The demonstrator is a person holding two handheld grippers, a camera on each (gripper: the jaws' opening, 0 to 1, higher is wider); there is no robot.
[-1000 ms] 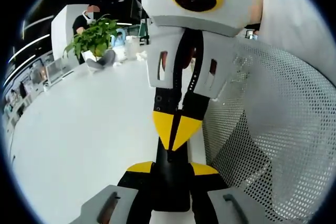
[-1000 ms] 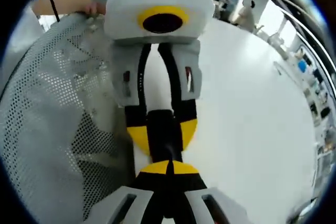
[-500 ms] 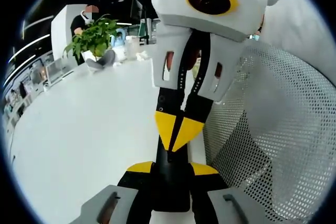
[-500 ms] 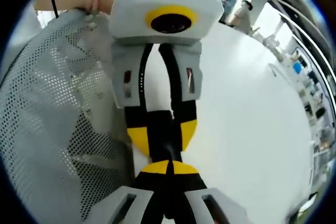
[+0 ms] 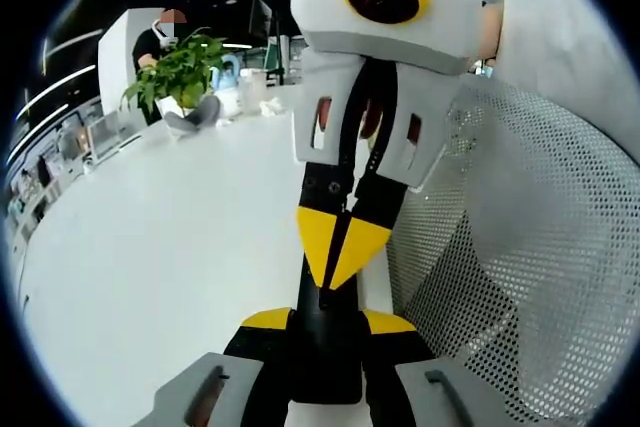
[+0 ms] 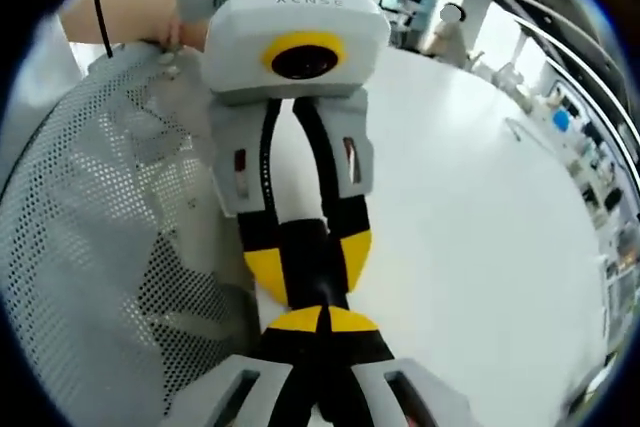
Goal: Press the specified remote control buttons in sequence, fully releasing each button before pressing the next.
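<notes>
1. The white table takes up most of the left gripper view. It runs from the near edge to the far left, where the room turns dark.
2. A white perforated mesh panel (a chair back, by the look of it) curves along the right side of the left gripper view. In the right gripper view it lies on the left, just beside both grippers.
3. The right gripper reaches in from the far side of the left gripper view. Its yellow tips are pinched together with nothing between them. They point down onto the near gripper's load, and they appear to touch it.
4. The left gripper rises from the near edge of its own view and is clenched on the remote control.
5. The remote control is a black slab held between the yellow pads, above the table and near the mesh panel. No buttons can be made out, so I cannot tell which one the tips meet.
6. A green potted plant stands at the far left of the table, well apart from the grippers, and a person sits behind it.
7. A hand shows at the far left of the right gripper view, behind the left gripper.
</notes>
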